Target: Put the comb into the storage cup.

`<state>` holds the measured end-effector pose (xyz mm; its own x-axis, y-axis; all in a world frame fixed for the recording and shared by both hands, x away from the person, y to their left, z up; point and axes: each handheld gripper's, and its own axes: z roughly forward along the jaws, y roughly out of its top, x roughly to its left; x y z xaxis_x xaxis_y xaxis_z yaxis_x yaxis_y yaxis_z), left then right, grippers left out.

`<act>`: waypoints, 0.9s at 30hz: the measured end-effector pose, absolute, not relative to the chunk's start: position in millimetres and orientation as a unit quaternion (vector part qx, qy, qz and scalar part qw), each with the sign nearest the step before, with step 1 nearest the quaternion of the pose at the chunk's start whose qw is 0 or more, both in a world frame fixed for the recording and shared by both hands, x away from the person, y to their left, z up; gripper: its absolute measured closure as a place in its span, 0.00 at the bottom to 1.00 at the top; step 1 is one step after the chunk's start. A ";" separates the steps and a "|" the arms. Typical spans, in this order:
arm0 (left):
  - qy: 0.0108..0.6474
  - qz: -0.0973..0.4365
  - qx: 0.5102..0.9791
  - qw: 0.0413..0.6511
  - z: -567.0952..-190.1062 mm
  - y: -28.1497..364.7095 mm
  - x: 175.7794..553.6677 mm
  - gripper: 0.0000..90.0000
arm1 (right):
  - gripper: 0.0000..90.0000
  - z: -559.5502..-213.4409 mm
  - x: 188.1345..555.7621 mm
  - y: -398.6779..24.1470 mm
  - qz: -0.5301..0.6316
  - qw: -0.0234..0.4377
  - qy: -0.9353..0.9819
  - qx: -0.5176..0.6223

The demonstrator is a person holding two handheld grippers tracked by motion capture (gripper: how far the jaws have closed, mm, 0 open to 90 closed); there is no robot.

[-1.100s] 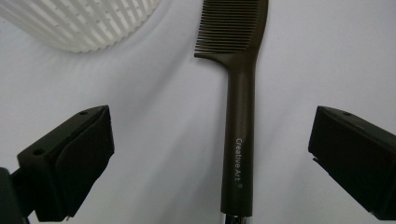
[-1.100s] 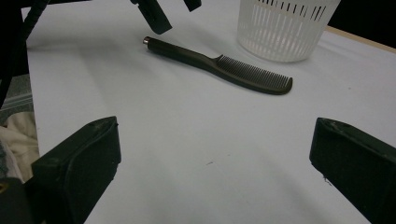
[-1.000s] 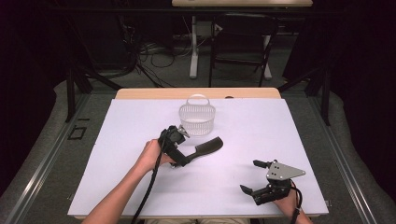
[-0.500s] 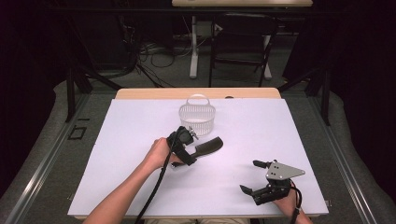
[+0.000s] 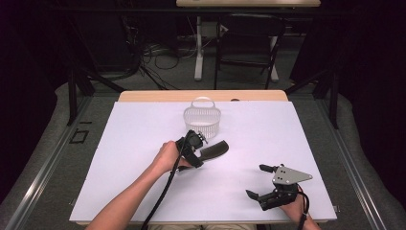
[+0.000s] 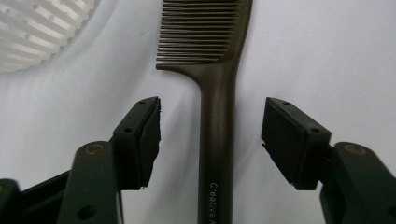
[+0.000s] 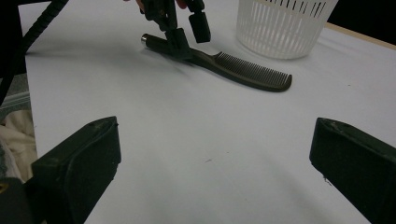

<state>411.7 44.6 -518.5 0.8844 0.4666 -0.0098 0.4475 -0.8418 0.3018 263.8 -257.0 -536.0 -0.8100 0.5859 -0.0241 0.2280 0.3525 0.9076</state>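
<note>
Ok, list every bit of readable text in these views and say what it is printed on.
"Creative A": pale lettering running along the handle of the dark comb, seen in the left gripper view; the rest is cut off at the picture's bottom edge.
No lettering can be made out on the white basket, the grippers or the table.
</note>
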 end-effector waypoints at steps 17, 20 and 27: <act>0.240 0.004 0.962 0.131 -525.7 37.1 419.3 0.70 | 0.02 -535.7 263.6 -257.5 0.508 0.177 0.805 0.252; 0.238 0.003 0.963 0.128 -525.5 37.0 420.8 0.73 | 0.02 -535.8 263.5 -257.4 0.507 0.176 0.805 0.253; 0.235 0.004 0.966 0.110 -525.5 32.2 422.5 0.75 | 0.02 -536.0 263.6 -256.9 0.507 0.175 0.806 0.252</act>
